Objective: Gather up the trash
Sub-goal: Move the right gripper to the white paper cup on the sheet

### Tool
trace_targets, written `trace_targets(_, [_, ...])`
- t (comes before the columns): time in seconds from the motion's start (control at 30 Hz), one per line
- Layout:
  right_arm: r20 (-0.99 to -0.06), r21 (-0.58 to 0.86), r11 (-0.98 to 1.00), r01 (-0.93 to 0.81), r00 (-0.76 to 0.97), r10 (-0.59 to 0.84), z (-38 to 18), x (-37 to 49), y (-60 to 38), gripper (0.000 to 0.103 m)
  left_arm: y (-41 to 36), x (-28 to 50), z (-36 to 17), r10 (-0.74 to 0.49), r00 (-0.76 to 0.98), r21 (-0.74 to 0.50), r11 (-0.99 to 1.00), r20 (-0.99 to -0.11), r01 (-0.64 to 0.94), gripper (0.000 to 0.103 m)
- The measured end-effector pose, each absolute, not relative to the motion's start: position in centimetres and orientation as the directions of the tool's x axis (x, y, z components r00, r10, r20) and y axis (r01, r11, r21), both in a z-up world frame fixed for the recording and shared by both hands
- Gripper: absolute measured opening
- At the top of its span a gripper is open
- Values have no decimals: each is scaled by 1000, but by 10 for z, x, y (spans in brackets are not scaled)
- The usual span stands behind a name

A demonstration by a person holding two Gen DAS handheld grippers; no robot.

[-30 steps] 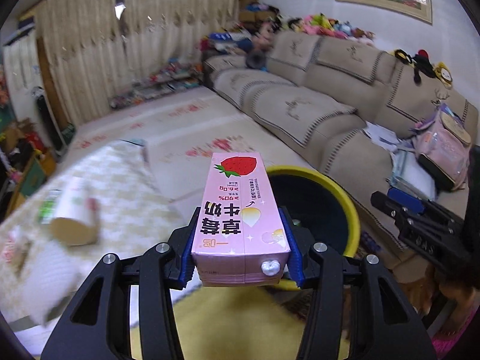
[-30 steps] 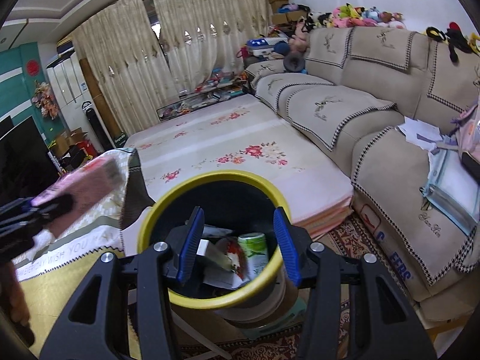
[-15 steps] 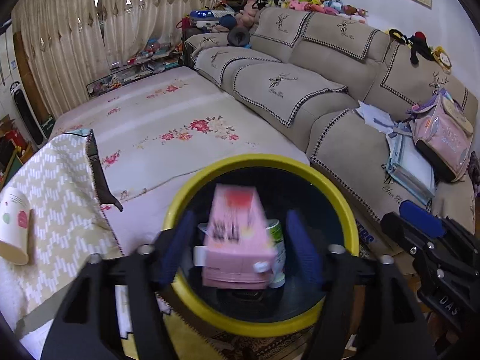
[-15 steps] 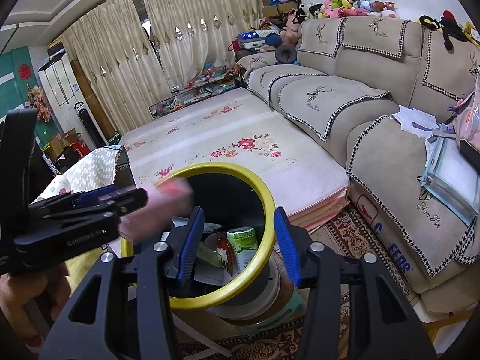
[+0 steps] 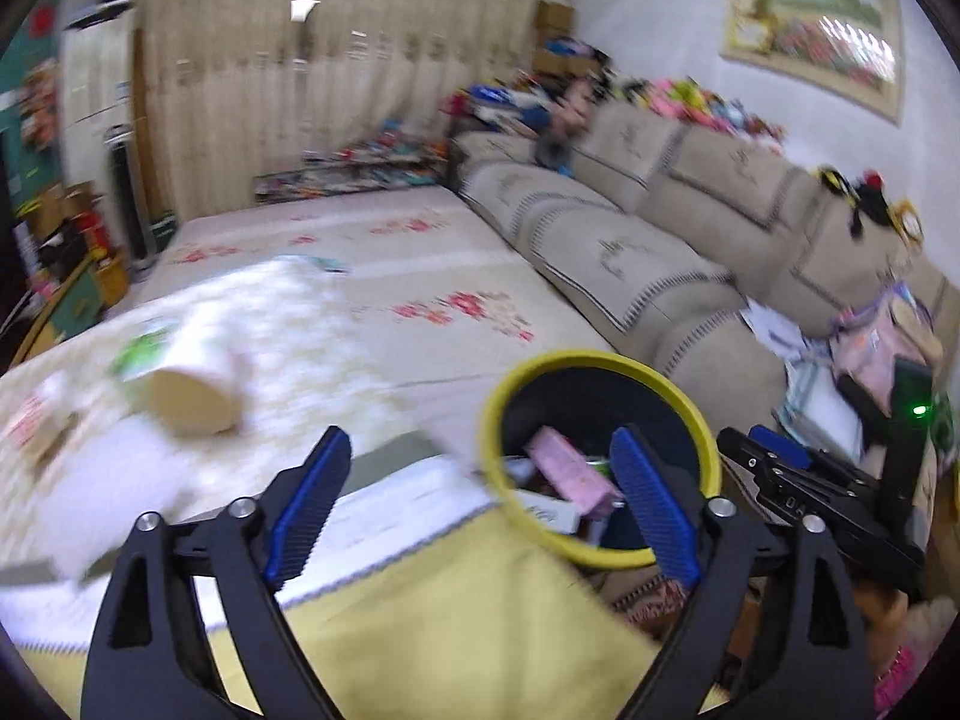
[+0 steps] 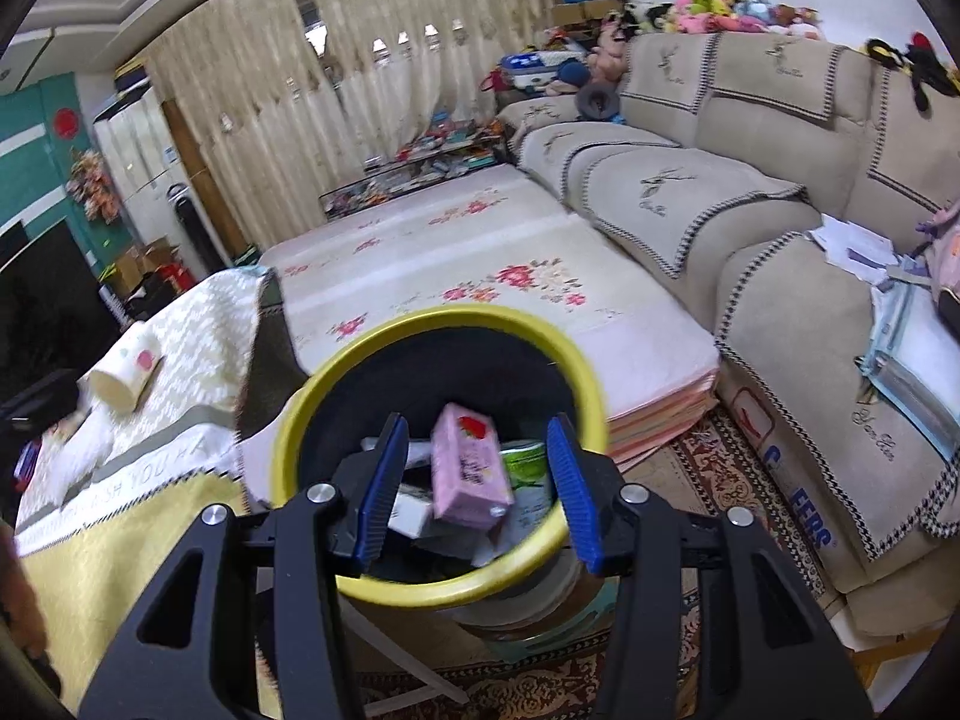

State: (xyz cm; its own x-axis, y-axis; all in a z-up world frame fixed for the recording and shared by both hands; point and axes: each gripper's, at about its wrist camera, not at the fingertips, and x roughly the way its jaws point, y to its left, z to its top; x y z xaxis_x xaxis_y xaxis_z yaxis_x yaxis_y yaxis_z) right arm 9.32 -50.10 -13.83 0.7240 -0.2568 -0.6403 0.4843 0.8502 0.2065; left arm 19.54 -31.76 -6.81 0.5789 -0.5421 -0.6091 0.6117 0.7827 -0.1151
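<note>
Two grippers in view and neither is holding anything: my left gripper [image 5: 480,501] has its jaws wide and opening, nothing between the blue pads, just the yellow cloth and the near edge of the bin behind them. The pink carton [image 6: 469,468] lies in the yellow-rimmed bin [image 6: 585,372], strawberry end up, tilted on top of the other rubbish, with a green-and-white can [image 6: 525,462] just beside it on the right and some white paper packaging under it. From the left wrist view the carton [image 5: 570,471] shows as a pink slab leaning inside the bin [image 5: 600,360], which sits to the right of my left gripper. My right gripper [image 6: 474,483] hovers over the bin's mouth with its jaws partly spread; the carton appears between the pads only because it lies below them, and they are not touching it. On the surface [image 5: 456,618] to the left, a paper cup [image 5: 192,387] lies on its side on the patterned cloth, blurred in the left view; the right wrist view shows the same cup [image 6: 123,375] with its open end toward me, well apart from the bin. Beyond the bin are a floral mat [image 6: 480,276] and a beige sofa [image 6: 780,180].
</note>
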Motion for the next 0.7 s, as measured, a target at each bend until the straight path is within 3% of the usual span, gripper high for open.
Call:
trace_targets(0.37, [-652, 182, 961, 208, 757, -40, -122, 155, -397, 47, -115, 167, -53, -291, 790, -121, 955, -540, 270, 92])
trace_targets(0.47, [-647, 183, 976, 115, 762, 32, -112, 179, -360, 51, -74, 161, -57, -234, 811, -139, 972, -536, 188, 92])
trace_targets(0.7, [-633, 89, 996, 20, 773, 41, -98, 242, -288, 52, -20, 160, -74, -198, 813, -193, 975, -547, 107, 92])
